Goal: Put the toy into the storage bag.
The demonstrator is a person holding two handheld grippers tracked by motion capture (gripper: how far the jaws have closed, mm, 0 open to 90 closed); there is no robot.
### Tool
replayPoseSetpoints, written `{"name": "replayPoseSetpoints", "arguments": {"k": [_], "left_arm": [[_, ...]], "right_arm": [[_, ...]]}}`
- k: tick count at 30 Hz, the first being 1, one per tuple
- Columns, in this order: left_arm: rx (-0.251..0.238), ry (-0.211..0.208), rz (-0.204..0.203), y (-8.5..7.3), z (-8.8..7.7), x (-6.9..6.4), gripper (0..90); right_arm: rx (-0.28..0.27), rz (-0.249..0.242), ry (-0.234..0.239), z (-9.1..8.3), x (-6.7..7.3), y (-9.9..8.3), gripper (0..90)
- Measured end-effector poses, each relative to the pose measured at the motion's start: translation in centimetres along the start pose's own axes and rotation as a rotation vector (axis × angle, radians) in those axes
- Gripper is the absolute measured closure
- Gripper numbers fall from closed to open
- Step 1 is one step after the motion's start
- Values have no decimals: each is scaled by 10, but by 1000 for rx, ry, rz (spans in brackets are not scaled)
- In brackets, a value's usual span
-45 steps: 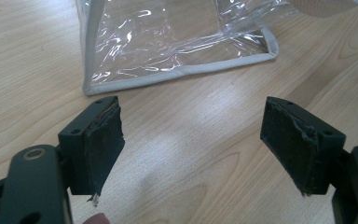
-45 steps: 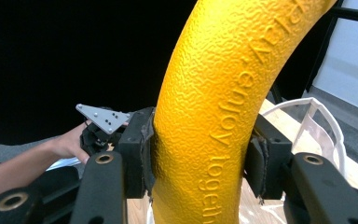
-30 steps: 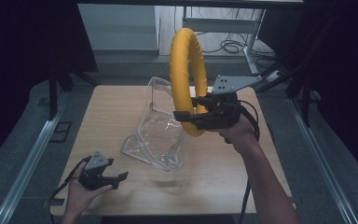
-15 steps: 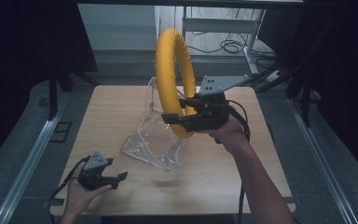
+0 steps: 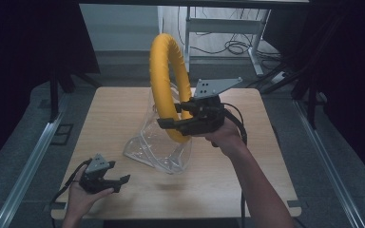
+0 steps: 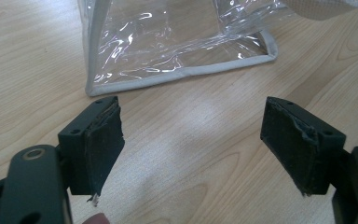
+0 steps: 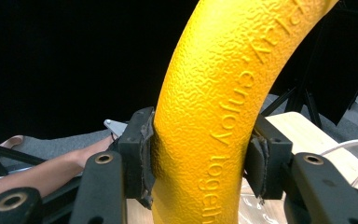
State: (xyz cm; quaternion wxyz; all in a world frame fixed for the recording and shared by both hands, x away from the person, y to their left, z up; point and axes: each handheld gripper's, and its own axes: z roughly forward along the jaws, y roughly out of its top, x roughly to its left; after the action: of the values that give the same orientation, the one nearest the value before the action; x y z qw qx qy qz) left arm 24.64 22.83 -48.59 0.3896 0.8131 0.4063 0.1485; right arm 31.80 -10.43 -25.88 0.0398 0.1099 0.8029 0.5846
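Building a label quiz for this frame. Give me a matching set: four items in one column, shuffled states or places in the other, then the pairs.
Items:
1. yellow ring
2. clear plastic bag
3. left gripper
4. right gripper

States:
A. open, low at the table's near left corner
B. standing on the wooden table, behind the ring
C. held upright above the table
D. shut on the ring's lower part

Pairs: 1-C, 2-B, 3-A, 4-D
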Motion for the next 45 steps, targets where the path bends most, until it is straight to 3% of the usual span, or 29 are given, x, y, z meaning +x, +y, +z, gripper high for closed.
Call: {"name": "replayPoseSetpoints", "arguments": {"k": [19, 29, 45], "left_arm": [[-3, 3, -3, 0, 0, 0, 209], [0, 0, -4, 0, 1, 0, 209], [3, 1, 0, 0, 2, -1, 209]], "right_arm": [[-2, -5, 63, 17, 3, -5, 494], [30, 52, 92, 26, -4, -26, 493], [49, 98, 104, 36, -14, -50, 492]]}}
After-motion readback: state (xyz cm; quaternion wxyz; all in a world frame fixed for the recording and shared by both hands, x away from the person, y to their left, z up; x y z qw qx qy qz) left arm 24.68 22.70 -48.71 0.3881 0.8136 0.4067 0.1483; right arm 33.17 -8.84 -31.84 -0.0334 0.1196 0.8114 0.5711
